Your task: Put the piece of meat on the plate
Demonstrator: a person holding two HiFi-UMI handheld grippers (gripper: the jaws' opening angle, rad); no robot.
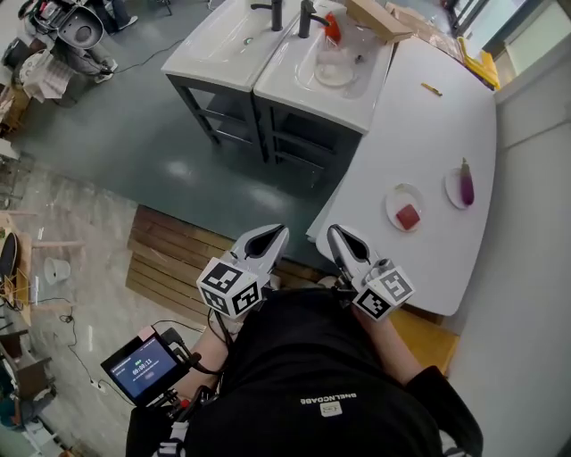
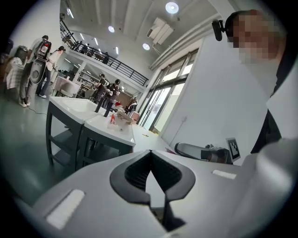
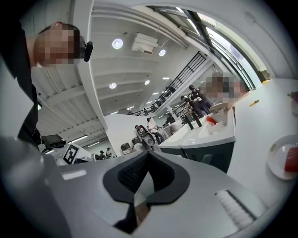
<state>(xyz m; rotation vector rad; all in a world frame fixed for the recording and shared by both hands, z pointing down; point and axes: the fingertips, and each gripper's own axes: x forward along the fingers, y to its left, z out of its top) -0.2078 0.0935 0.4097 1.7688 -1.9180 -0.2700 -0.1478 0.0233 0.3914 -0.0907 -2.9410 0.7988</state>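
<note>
Meat (image 1: 408, 216) lies on plate (image 1: 394, 198), well apart from right gripper (image 1: 335, 234) fingers.

A long white counter (image 1: 419, 116) carries a small white dish (image 1: 451, 191) holding a purple, aubergine-like piece (image 1: 466, 186), and farther along a small yellow stick (image 1: 432, 89). Beside the counter stand two white washbasins on dark frames (image 1: 268, 62) with black taps (image 1: 308, 18); something red (image 1: 332, 27) sits in the nearer basin. A slatted wooden pallet (image 1: 169, 259) lies on the grey-green floor (image 1: 134, 152).
</note>
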